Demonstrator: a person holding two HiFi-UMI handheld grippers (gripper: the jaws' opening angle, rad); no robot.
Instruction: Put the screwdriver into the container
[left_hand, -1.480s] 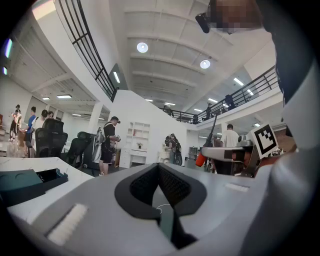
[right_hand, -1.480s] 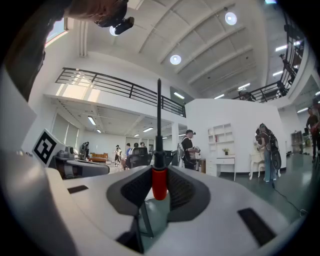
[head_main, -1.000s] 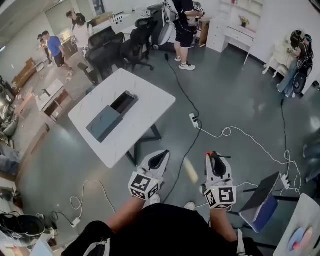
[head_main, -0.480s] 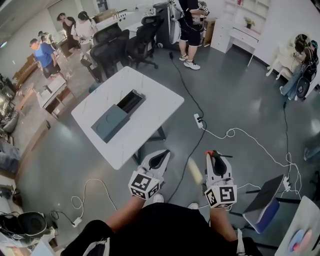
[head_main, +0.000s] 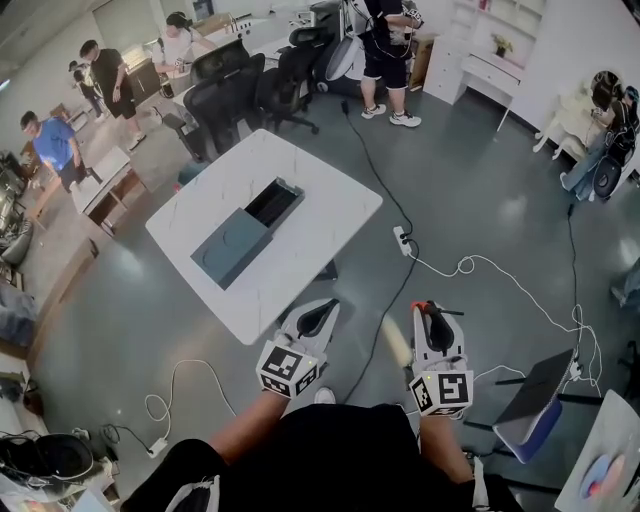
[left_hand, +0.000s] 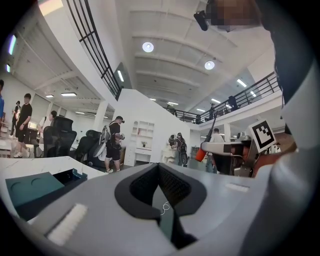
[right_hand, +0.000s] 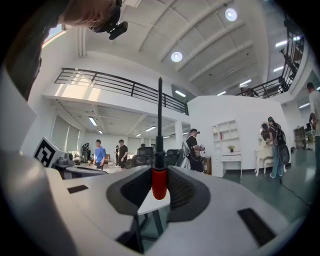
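Right gripper (head_main: 433, 322) is clamped on the screwdriver (right_hand: 159, 181). The jaws pinch the red handle low down and the black shaft pokes straight out past the tips, which I reckon leaves the blade end free to lead into the box. Left gripper (head_main: 316, 314) carries nothing. Its jaws sit pressed together, parked alongside at about the same height, out of the way. Both hang over the floor just beside the near corner of the table (head_main: 305, 250), so the screwdriver is not over the tabletop yet. The container (head_main: 228, 248) lies in the middle of the table, running parallel to the near-right edge. Its grey-green lid covers the half nearer me, and the dark open compartment (head_main: 275, 200) sits at the end toward the far side. That slot is where I'd aim, so the carry means reaching across the lid and tipping the shaft down. It looks like a one-handed job.
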